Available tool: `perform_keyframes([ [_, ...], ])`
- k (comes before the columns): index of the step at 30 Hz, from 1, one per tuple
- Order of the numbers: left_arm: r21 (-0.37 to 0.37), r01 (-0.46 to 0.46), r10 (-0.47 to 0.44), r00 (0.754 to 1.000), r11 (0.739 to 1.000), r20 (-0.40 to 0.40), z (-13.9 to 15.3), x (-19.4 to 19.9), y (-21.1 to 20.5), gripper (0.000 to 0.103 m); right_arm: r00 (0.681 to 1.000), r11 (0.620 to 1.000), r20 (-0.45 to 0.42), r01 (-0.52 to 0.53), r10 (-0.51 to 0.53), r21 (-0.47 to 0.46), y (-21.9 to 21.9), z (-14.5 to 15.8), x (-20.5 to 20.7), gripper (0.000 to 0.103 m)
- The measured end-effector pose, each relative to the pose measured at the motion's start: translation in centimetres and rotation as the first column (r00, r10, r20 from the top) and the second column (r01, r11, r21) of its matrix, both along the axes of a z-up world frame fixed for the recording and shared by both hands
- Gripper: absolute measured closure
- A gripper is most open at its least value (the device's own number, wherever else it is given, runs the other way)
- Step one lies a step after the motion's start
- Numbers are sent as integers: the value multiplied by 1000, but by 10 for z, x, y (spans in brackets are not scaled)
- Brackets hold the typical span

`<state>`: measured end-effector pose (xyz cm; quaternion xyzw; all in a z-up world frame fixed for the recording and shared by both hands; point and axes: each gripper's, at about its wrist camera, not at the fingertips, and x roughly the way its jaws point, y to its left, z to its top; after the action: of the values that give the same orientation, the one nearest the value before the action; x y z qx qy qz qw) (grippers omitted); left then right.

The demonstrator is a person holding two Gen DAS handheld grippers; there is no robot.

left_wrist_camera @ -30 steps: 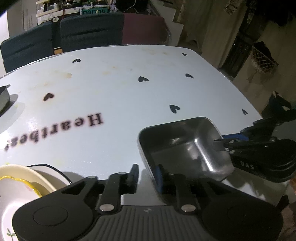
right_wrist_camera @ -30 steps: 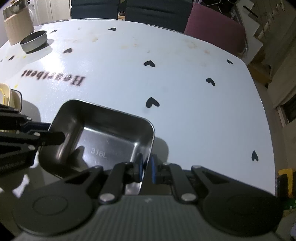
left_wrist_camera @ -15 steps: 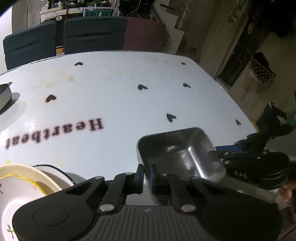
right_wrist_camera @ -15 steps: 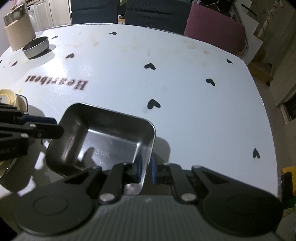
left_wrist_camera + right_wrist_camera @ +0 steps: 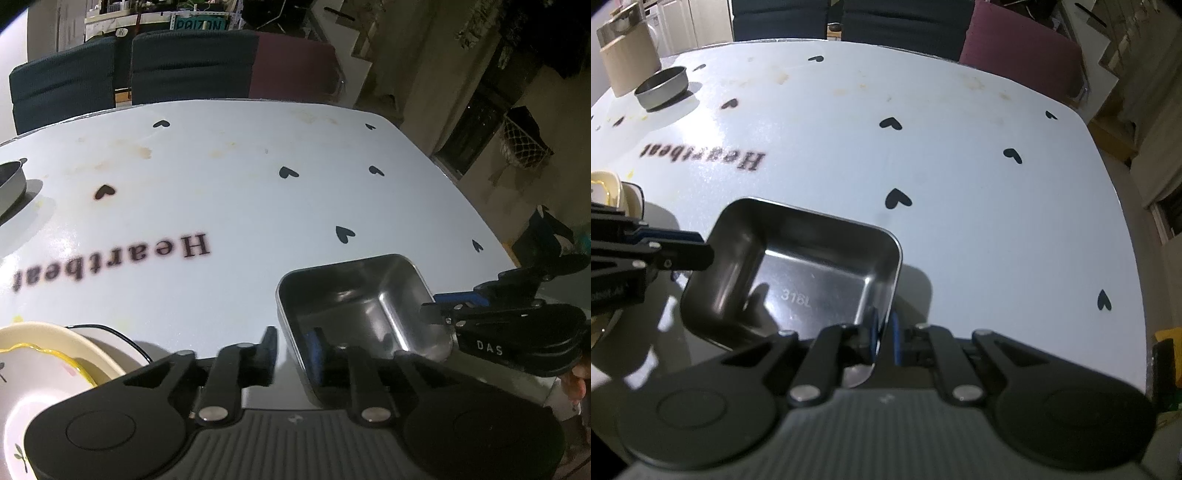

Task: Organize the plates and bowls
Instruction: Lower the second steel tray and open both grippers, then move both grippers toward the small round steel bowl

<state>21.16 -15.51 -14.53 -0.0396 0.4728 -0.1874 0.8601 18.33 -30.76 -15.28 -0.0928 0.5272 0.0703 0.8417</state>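
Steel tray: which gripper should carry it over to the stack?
Right. The right gripper is clamped on the steel tray rim, while the left gripper stands open astride the opposite rim, gripping nothing. The cream plates sit at the left.

White table [image 5: 960,229], black hearts, "Heartbeat" print, faint stains. On it: round metal bowl [image 5: 663,88] far left, tan container [image 5: 626,55] just behind, stacked plates [image 5: 55,354] at near edge.

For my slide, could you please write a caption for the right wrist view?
Right gripper clamps the steel tray's rim above a heart-patterned table.
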Motion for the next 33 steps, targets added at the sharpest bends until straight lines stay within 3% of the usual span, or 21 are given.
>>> perform_keyframes([
  [3,-4,4,-4,1000,1000,1,3,-4,1,64,1000,1000,10,16,-16,23,-4,6,-3,91],
  [6,-13,6,-6,1000,1000,9,9,-9,5,54,1000,999,20,22,-23,45,-7,13,-10,84],
  [9,-20,-6,6,1000,1000,27,16,-16,11,40,998,998,44,31,-34,59,-9,21,-19,71],
  [11,-23,-11,11,999,1000,37,21,-22,16,31,997,998,72,34,-38,59,-9,27,-28,57],
  [18,-10,-16,17,997,1000,79,39,-43,29,4,986,994,152,63,-76,88,-9,46,-53,31],
  [21,-5,-22,22,994,1000,105,48,-52,38,1,978,991,193,63,-85,119,-9,58,-64,23],
  [23,-6,-31,32,992,1000,121,54,-57,47,0,969,988,227,61,-92,140,-8,65,-70,8],
  [25,-13,-47,49,989,999,137,61,-62,59,0,960,988,263,59,-96,146,-4,71,-74,0],
  [33,-40,-179,183,961,983,206,83,-68,126,0,936,983,343,16,-79,183,28,88,-69,0],
])
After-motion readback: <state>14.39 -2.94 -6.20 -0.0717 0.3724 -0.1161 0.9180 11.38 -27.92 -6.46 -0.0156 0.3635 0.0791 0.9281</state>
